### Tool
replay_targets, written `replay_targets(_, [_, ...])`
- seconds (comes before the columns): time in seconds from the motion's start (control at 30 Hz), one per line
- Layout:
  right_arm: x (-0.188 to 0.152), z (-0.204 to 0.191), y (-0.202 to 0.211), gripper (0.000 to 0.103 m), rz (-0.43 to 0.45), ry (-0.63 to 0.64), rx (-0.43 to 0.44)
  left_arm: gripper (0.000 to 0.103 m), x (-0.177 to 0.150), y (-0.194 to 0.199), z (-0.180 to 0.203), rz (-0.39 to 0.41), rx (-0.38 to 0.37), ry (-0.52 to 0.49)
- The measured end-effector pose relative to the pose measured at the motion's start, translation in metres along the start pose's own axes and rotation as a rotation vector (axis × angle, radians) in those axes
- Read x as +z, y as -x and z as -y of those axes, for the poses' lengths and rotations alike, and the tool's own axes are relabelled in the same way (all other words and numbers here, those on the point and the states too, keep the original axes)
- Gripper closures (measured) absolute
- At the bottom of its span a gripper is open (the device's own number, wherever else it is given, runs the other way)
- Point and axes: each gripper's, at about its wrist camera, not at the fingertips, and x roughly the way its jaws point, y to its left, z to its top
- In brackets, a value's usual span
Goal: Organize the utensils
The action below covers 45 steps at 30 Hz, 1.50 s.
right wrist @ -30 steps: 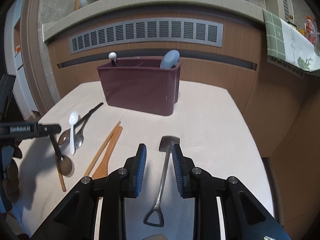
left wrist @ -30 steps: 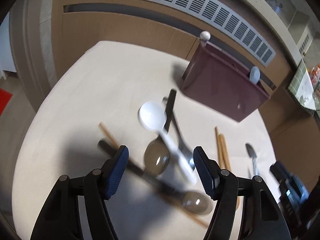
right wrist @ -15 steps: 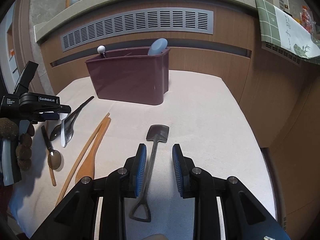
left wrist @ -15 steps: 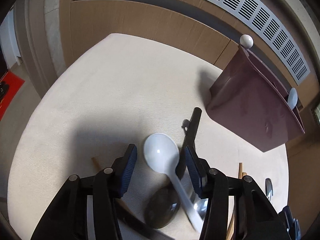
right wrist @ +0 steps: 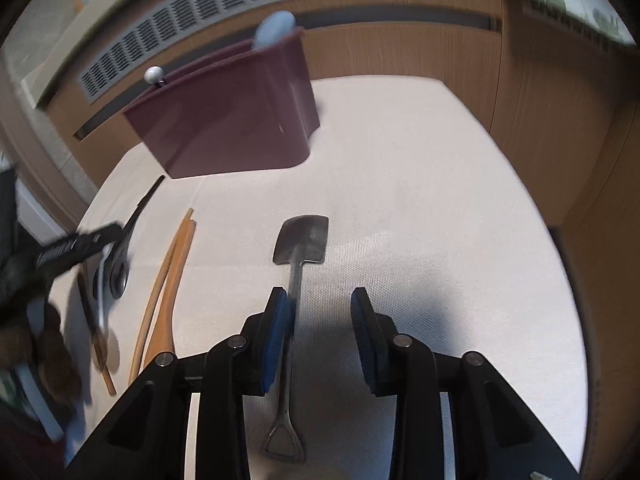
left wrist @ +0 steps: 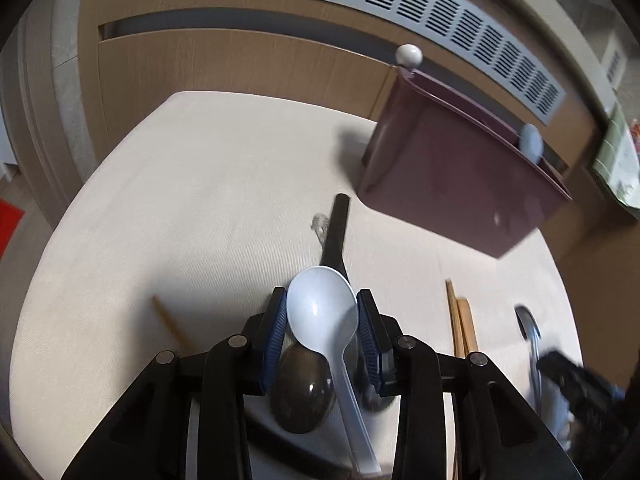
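Jaws: left gripper (left wrist: 322, 322) clasps white spoon (left wrist: 320, 312); right gripper (right wrist: 322, 320) open astride shovel-shaped spoon (right wrist: 298, 280). Centre your right grip first.

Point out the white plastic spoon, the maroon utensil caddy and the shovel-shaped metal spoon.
white plastic spoon (left wrist: 320, 312), left wrist view, on its bowl between the pads.
maroon utensil caddy (right wrist: 232, 128), right wrist view, on its front wall.
shovel-shaped metal spoon (right wrist: 302, 240), right wrist view, on its flat blade.
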Motion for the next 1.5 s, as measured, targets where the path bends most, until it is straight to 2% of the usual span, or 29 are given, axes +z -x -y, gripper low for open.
replay_targets(0.13, [0.006, -0.016, -0.011, 0.06, -0.008, 0.071, -0.053, 0.067, -0.01, 0.016, -0.008, 0.002, -0.052, -0.014])
replay_targets(0.2, [0.012, -0.024, -0.018, 0.06, -0.014, 0.106, -0.095, 0.067, -0.016, 0.025, -0.005, 0.015, -0.068, -0.031])
replay_targets(0.37, [0.03, -0.031, -0.033, 0.058, -0.031, 0.095, -0.162, 0.067, -0.019, 0.039, -0.002, 0.026, -0.096, -0.055])
replay_targets(0.4, [0.032, -0.033, -0.035, 0.059, -0.037, 0.096, -0.172, 0.067, -0.019, 0.043, 0.0, 0.029, -0.099, -0.062])
replay_targets(0.47, [0.033, -0.037, -0.034, 0.073, -0.045, 0.111, -0.17, 0.067, -0.019, 0.047, 0.004, 0.038, -0.099, -0.076])
replay_targets(0.53, [0.031, -0.039, -0.03, 0.074, -0.04, 0.119, -0.147, 0.067, -0.019, 0.055, 0.009, 0.056, -0.098, -0.1])
replay_targets(0.57, [0.029, -0.037, -0.022, 0.074, -0.012, 0.104, -0.118, 0.067, -0.018, 0.058, 0.012, 0.065, -0.098, -0.11])
replay_targets(0.67, [0.022, -0.04, 0.003, 0.074, 0.09, 0.13, -0.127, 0.067, -0.016, 0.071, 0.018, 0.099, -0.091, -0.125])
replay_targets(0.77, [0.016, -0.04, 0.03, 0.074, 0.17, 0.139, -0.084, 0.067, -0.012, 0.082, 0.025, 0.142, -0.095, -0.123])
replay_targets(0.87, [0.014, -0.042, 0.056, 0.074, 0.246, 0.142, -0.072, 0.067, -0.003, 0.095, 0.033, 0.174, -0.123, -0.12])
replay_targets(0.97, [0.022, -0.04, 0.082, 0.074, 0.342, 0.13, -0.036, 0.067, 0.019, 0.116, 0.049, 0.247, -0.165, -0.152])
replay_targets(1.07, [0.045, -0.046, 0.121, 0.075, 0.512, 0.13, -0.006, 0.067, 0.059, 0.145, 0.069, 0.348, -0.244, -0.193])
replay_targets(1.13, [0.063, -0.054, 0.147, 0.075, 0.614, 0.143, 0.005, 0.068, 0.096, 0.171, 0.083, 0.46, -0.291, -0.211])
replay_targets(1.17, [0.076, -0.059, 0.161, 0.075, 0.673, 0.153, 0.011, 0.067, 0.106, 0.177, 0.087, 0.503, -0.295, -0.214])
replay_targets(1.23, [0.102, -0.069, 0.183, 0.075, 0.77, 0.185, 0.021, 0.067, 0.131, 0.192, 0.095, 0.656, -0.289, -0.207])
replay_targets(1.27, [0.115, -0.073, 0.191, 0.075, 0.805, 0.202, 0.021, 0.067, 0.139, 0.193, 0.097, 0.706, -0.29, -0.201])
replay_targets(1.37, [0.152, -0.085, 0.191, 0.075, 0.869, 0.243, -0.003, 0.067, 0.157, 0.173, 0.1, 0.769, -0.275, -0.187])
replay_targets(1.43, [0.165, -0.09, 0.178, 0.075, 0.866, 0.254, -0.014, 0.067, 0.167, 0.144, 0.101, 0.759, -0.248, -0.18])
replay_targets(1.5, [0.175, -0.091, 0.157, 0.075, 0.836, 0.268, -0.017, 0.067, 0.173, 0.105, 0.102, 0.71, -0.201, -0.181])
